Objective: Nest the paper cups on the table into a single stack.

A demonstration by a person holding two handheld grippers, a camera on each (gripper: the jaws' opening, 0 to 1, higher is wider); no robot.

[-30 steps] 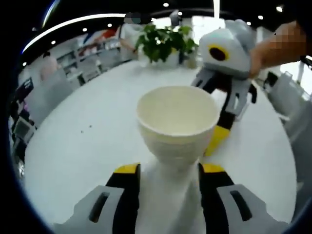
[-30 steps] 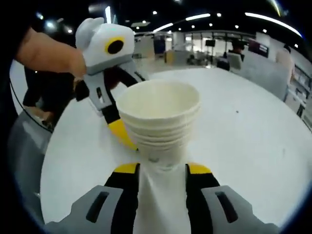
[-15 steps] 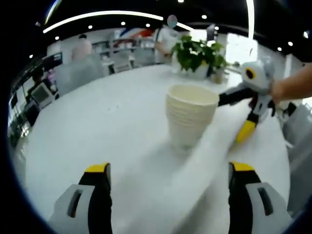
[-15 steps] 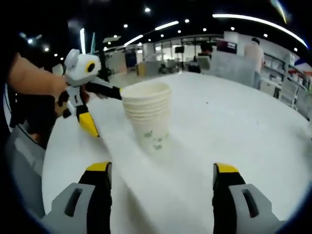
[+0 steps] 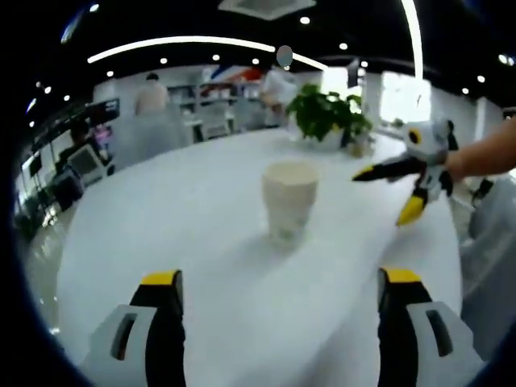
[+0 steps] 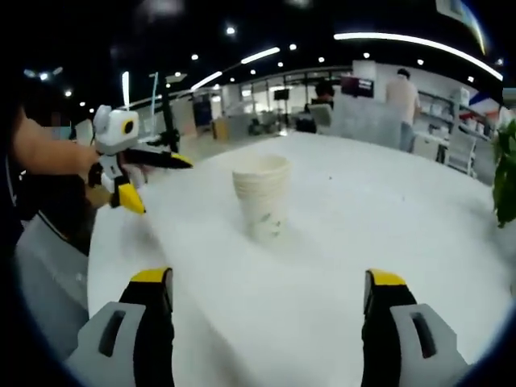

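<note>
White counter, left gripper view: the round counter (image 5: 161, 242) spreads across the lower half, from 8 to 4 o'clock.
Cup stack, left gripper view: the paper cup stack (image 5: 289, 200) stands upright on the counter just past centre, toward 1 o'clock, nested as one column, touched by neither gripper.
Left gripper: the left gripper (image 5: 280, 292) rises from 6 o'clock; its yellow-tipped fingers (image 5: 160, 280) are spread wide and released, with bare counter between them, well short of the stack.
Right gripper, left gripper view: the right gripper (image 5: 389, 193) comes in at 3 o'clock, held by a hand (image 5: 484, 153), fingers parted and empty, beside the stack but apart from it.
Plant: a potted plant (image 5: 326, 117) sits at the far counter edge near 12 o'clock.
Cup stack, right gripper view: the stack (image 6: 262, 196) stands upright near centre; small green marks show on its lowest cup.
Right gripper, own view: the gripper (image 6: 268, 281) has released fingers set wide at 7 and 5 o'clock, holding nothing.
Left gripper, right gripper view: it (image 6: 159, 184) hangs at 9 o'clock, fingers splayed and empty, well apart from the stack.
Background: people stand at desks beyond the counter's far side.
</note>
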